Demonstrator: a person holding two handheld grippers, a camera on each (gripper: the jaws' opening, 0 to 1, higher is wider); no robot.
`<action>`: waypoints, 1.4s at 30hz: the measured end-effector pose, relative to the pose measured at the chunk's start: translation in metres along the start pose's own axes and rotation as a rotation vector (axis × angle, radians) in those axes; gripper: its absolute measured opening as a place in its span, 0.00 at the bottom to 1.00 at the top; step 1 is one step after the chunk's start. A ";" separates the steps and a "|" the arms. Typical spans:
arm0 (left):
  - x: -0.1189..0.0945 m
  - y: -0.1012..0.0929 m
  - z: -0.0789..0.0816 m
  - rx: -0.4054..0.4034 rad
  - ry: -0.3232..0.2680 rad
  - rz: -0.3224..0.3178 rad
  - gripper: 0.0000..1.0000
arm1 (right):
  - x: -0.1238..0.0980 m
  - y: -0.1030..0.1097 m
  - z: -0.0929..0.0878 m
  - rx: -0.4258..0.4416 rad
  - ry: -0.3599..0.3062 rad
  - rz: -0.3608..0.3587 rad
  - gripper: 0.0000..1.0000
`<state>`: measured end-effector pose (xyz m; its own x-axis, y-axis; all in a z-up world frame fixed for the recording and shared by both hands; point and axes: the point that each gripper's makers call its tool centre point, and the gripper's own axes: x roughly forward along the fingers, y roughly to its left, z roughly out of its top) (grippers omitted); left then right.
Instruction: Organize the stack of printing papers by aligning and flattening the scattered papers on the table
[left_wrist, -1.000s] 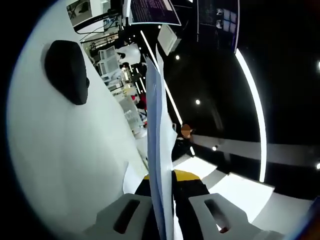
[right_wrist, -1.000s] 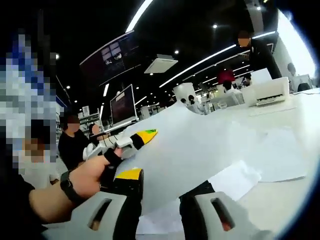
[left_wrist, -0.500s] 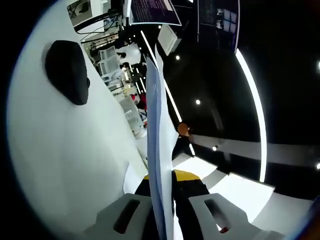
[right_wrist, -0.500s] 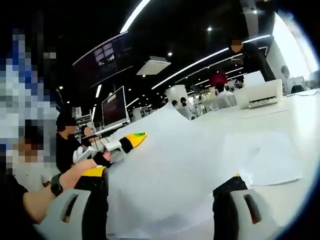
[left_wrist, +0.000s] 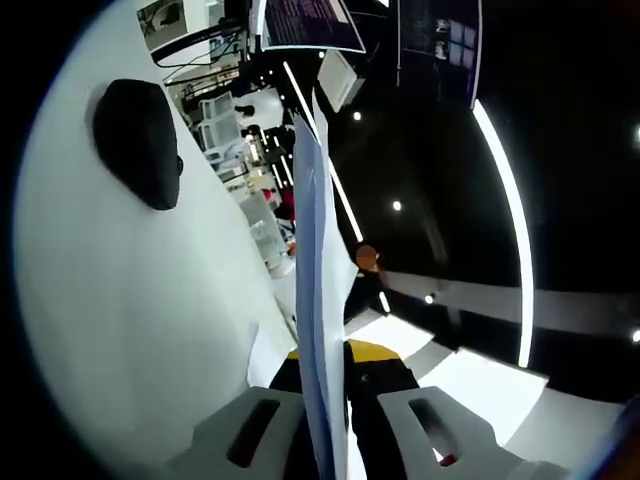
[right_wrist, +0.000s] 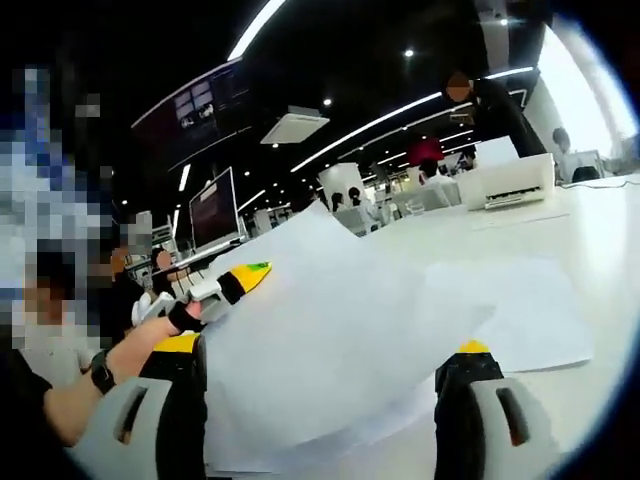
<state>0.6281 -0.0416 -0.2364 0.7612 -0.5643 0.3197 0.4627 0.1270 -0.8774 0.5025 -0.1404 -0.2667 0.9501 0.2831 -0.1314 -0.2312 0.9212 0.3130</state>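
Observation:
The stack of white printing papers (right_wrist: 330, 340) is lifted at its left edge and droops across the white table (right_wrist: 600, 230). In the left gripper view the paper stack (left_wrist: 318, 300) rises edge-on from between the jaws, and my left gripper (left_wrist: 325, 400) is shut on it. A hand holds that left gripper (right_wrist: 215, 290) at the stack's left edge in the right gripper view. My right gripper (right_wrist: 320, 400) stands wide open, one jaw on either side of the stack's near edge. A loose sheet (right_wrist: 530, 310) lies flat to the right, partly under the stack.
A black mouse-like object (left_wrist: 137, 140) lies on the table (left_wrist: 120, 330). A white printer (right_wrist: 510, 180) stands at the table's far end, with a monitor (right_wrist: 212, 212) to the left. Several people (right_wrist: 495, 105) stand or sit in the background.
My right gripper's jaws have spread from close around the stack's near edge to wide open. The left gripper still clamps the papers and has barely moved.

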 end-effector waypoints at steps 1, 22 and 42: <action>0.000 0.000 0.000 -0.002 -0.001 0.000 0.06 | -0.001 -0.003 0.000 0.000 0.003 -0.007 0.90; 0.000 -0.003 -0.004 0.001 0.015 -0.001 0.06 | -0.026 -0.042 0.001 0.119 0.060 -0.033 0.90; 0.000 -0.001 -0.002 0.002 0.012 -0.002 0.06 | -0.051 -0.073 0.025 -0.004 -0.070 -0.129 0.89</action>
<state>0.6271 -0.0432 -0.2366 0.7546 -0.5743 0.3175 0.4653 0.1271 -0.8760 0.4759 -0.2292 -0.2599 0.9842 0.1427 -0.1045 -0.1065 0.9499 0.2939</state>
